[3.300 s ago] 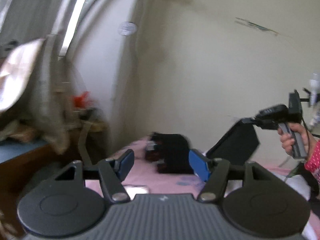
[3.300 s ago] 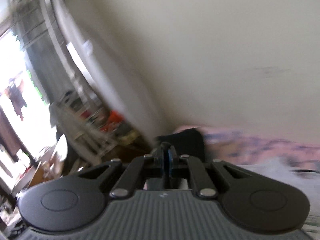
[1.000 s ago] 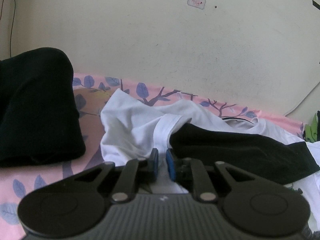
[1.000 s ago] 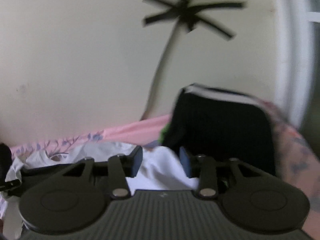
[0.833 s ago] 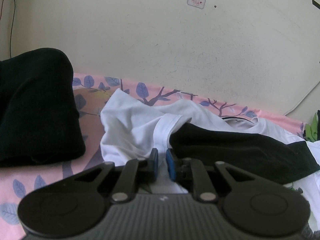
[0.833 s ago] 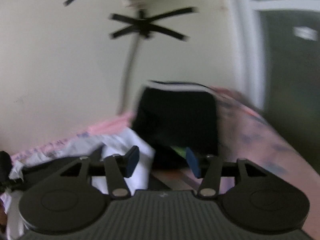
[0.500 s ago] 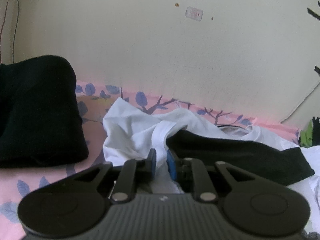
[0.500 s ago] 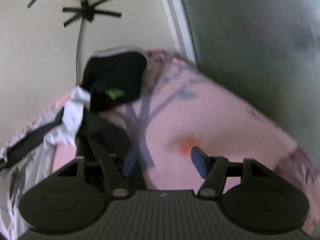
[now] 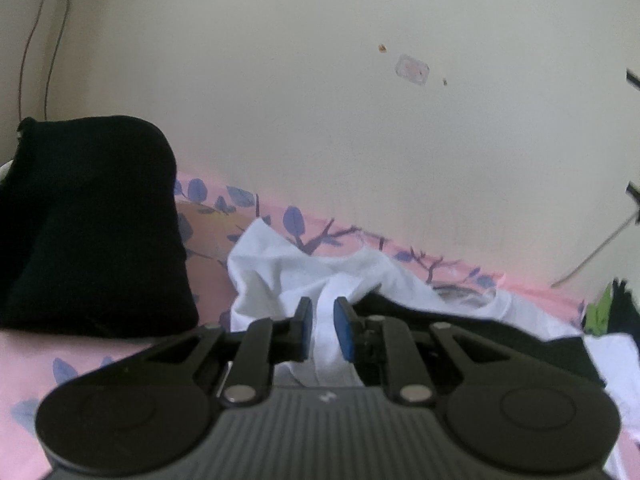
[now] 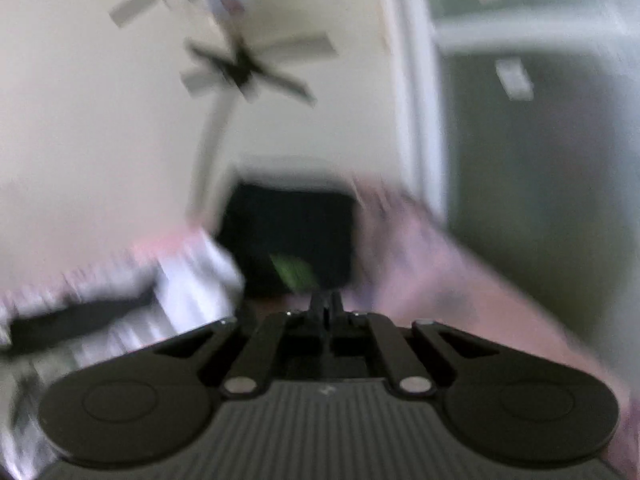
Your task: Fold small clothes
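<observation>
A crumpled white garment (image 9: pixel 280 268) with a black band (image 9: pixel 500 340) lies on the pink floral bed sheet (image 9: pixel 208 236). My left gripper (image 9: pixel 323 324) is shut on a white fold of it, lifted slightly. In the blurred right wrist view my right gripper (image 10: pixel 326 312) has its jaws together near the same white and black garment (image 10: pixel 192 280). I cannot see what, if anything, is between the jaws. A black garment with a green mark (image 10: pixel 292 240) lies just ahead of it.
A folded black cloth pile (image 9: pixel 88 232) sits at the left on the bed. A cream wall (image 9: pixel 320 120) rises right behind the bed. In the right wrist view a white door frame (image 10: pixel 416 100) and grey-green door (image 10: pixel 540 180) stand at the bed's far end.
My right gripper was open over the pink sheet and has now shut while swinging back toward the clothes. My left gripper has kept its hold and risen slightly with the white fold.
</observation>
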### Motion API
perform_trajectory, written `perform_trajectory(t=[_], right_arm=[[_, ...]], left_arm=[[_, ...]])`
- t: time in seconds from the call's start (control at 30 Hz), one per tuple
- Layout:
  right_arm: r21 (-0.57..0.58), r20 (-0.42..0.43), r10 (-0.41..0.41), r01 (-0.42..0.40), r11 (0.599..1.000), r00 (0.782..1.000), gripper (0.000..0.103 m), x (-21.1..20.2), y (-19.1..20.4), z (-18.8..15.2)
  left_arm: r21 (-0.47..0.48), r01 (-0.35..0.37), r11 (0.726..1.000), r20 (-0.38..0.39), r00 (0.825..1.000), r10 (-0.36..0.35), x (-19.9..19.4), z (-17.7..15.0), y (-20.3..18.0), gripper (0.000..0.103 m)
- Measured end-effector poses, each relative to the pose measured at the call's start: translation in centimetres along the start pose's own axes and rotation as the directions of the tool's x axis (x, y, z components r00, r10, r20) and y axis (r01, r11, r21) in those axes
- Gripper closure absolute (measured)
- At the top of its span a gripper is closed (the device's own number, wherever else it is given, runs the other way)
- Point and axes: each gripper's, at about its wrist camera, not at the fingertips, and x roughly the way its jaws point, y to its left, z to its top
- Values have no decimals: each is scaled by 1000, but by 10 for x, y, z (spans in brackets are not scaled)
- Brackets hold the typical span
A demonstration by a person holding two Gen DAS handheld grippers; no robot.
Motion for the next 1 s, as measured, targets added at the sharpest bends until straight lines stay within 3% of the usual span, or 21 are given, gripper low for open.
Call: perform_trajectory(t=[0.13,0.23,0.33,0.4,0.43,0.47,0.5,0.57,0.6,0.63,0.73,0.77,0.83,0.9,0.97,1.0], right_arm=[[-236,171,143,-100,967,975,103,1,102,65],[-402,198,331,-231,886,923,103,5,197,83],[-505,78,523,-419,754,849,103,13,291,67],[-537,-96,626,-570,622,774,103,22,337,47],[-550,-170,649,-618,562,741,99,25,353,38],[-549,-197,670,-646,530,716,86,25,358,33],[-536,-198,686,-663,523,701,70,26,356,33],[-448,-177,714,-701,554,677,67,34,331,44],[-392,-165,709,-705,591,686,66,42,314,53],[-338,-147,684,-686,644,715,66,53,294,60],[-273,-131,540,-554,787,832,60,87,239,61],[-249,-148,490,-512,822,859,51,102,223,57],[-187,-213,394,-433,882,894,49,132,194,41],[-115,-290,340,-385,916,895,48,160,173,22],[-17,-364,345,-377,926,865,50,179,162,0],[30,-393,369,-389,921,842,65,189,159,-9]], left_arm=[[-57,28,998,24,999,-27,-8,8,9,90],[-92,50,995,30,998,-47,-11,11,16,90],[-98,52,994,38,998,-48,-12,13,18,90],[-99,57,993,44,998,-53,-13,14,21,89],[-100,59,993,44,998,-54,-13,14,23,86],[-101,60,993,44,997,-56,-13,14,23,84],[-101,62,993,42,997,-58,-13,14,24,83],[-102,69,992,39,997,-65,-13,14,23,83],[-101,75,992,37,997,-72,-12,14,22,83],[-97,82,992,33,996,-80,-11,13,20,83],[-67,97,993,14,995,-96,-7,8,11,83],[-53,100,994,10,995,-100,-6,6,8,83],[-24,102,995,1,995,-102,-4,3,2,83],[0,89,996,-15,996,-89,2,-1,-2,83],[21,75,997,-37,997,-75,9,-5,-5,86],[28,69,997,-48,997,-68,13,-7,-6,89]])
